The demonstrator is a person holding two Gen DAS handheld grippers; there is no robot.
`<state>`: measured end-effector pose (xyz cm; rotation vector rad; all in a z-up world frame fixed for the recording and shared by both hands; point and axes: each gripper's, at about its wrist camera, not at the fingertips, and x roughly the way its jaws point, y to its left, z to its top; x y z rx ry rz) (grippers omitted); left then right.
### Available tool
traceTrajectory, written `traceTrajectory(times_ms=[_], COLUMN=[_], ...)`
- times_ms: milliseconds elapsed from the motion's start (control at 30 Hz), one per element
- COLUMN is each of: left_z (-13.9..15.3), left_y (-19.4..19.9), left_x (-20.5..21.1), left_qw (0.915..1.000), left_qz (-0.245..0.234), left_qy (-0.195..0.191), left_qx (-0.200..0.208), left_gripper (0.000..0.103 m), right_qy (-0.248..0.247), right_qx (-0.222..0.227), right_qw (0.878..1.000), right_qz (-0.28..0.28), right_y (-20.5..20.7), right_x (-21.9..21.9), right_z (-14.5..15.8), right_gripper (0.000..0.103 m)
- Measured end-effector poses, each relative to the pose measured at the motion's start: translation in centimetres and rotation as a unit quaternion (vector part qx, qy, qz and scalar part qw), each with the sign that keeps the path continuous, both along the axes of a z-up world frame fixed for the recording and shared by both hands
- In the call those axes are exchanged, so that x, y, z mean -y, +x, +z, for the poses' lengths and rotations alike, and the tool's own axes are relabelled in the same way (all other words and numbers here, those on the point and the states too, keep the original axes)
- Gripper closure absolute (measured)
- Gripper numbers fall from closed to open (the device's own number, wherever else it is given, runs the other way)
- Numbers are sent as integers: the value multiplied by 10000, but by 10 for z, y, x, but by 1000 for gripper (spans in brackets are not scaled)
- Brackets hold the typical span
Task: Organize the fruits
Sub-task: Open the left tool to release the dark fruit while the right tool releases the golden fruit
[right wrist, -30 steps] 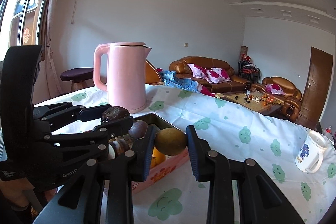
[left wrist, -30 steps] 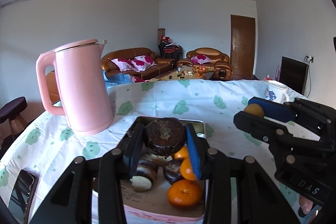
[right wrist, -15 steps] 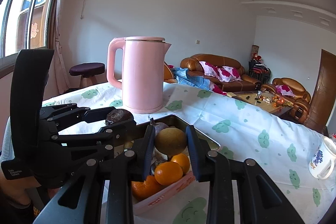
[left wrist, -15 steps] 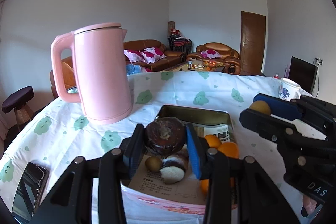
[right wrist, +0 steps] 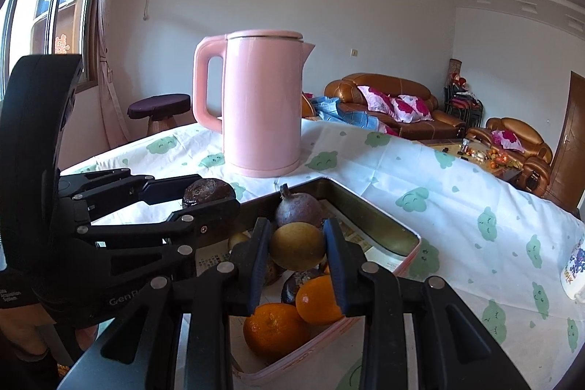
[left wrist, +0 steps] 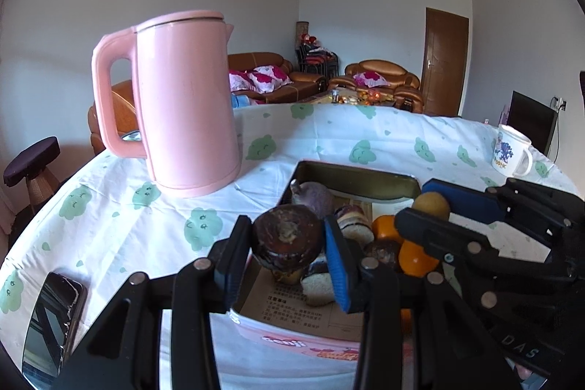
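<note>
Fingers of left gripper pinch dark wrinkled fruit; right gripper pinches yellow-brown fruit. Both fruits above pink tin on desk, near pink kettle.

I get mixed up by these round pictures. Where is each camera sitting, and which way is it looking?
Left wrist view: sits on the left gripper, looking along its fingers over the tin box toward the sofas; the right gripper shows at the right.
Right wrist view: sits on the right gripper, looking over the same box toward the window wall; the left gripper shows at the left.
Both share the pink kettle, the box and the mug.
</note>
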<state>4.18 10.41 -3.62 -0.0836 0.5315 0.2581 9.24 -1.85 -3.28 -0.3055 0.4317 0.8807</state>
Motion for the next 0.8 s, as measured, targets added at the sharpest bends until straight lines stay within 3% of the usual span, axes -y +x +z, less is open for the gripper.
traceTrajectory(times_ms=[300,533,667,800], left_z=[-16,-17,-16,-12], left_y=[7,6,4,-3], left_x=[-3,-4,-10,-13], left_qw=[9993,9990,9991,9994], left_qz=[-62,-112,41,104], left_qy=[-32,-78,-87,-105], left_qx=[-376,-434,-423,-317], left_gripper=[62,59,42,36], right_qy=[-276,-362,-398,-359], right_qx=[-276,-402,-445,-382], right_qw=[9992,9985,9980,9985], right_qz=[71,126,191,169], right_y=[5,9,9,6], right_x=[-12,-13,-14,-11], right_z=[-18,-22,-21,-18], right_gripper=[71,70,69,55])
